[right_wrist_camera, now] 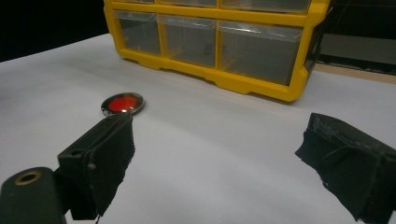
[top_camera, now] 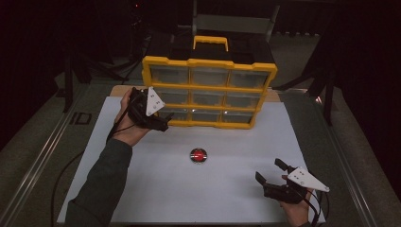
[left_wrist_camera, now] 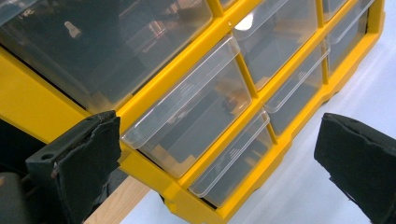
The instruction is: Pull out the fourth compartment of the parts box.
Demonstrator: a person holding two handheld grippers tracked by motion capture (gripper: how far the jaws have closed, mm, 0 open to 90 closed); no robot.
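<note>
Two grippers are held with jaws apart. The left gripper (top_camera: 161,124) is set at the yellow drawer cabinet's (top_camera: 208,62) lower-left drawer (left_wrist_camera: 189,116), likely for pulling. The right gripper (top_camera: 269,171) is kept near the worktop's (top_camera: 142,189) front-right corner, facing the red disc (top_camera: 198,155).

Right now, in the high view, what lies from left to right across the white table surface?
Left hand-held gripper at the yellow drawer organizer's lower left corner → red round disc → right hand-held gripper.

Dim, dark surroundings; white sheet (top_camera: 189,189) brightest; slight softness throughout.
</note>
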